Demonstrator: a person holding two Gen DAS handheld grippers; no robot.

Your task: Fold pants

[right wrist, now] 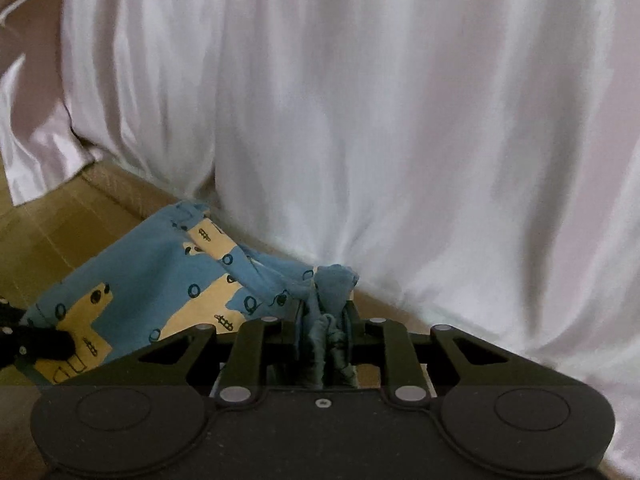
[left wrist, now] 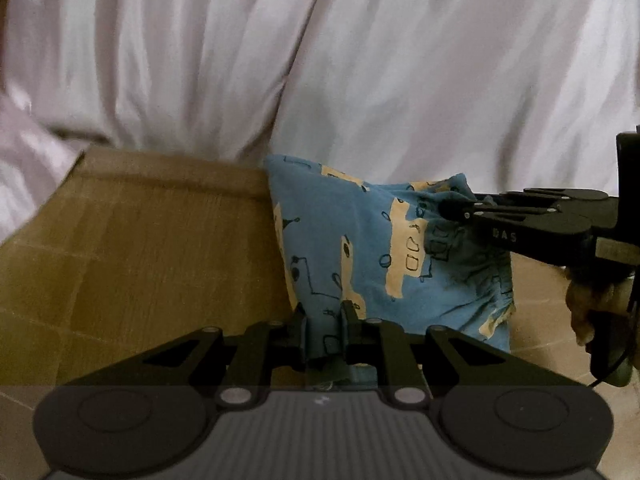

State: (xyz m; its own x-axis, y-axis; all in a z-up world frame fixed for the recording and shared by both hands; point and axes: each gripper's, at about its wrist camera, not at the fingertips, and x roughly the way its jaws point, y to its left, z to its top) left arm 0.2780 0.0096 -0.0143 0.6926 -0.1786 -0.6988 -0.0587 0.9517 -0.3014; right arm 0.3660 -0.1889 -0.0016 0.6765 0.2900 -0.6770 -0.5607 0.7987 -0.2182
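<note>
both grippers are clamped on the blue cotton pants with cream patches (left wrist: 360, 256), which hang between them: left gripper (left wrist: 325, 322) on one edge, right gripper (right wrist: 323, 320) on a bunched corner. that thick bunch may slip out. the far end is hidden against the white draped sheet (right wrist: 400, 120).

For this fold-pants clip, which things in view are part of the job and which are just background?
Part of the job:
- blue patterned pants
- left gripper, shut on one edge
- right gripper, shut on a bunched edge
- wooden table under them

Background:
- white draped cloth behind the table
</note>
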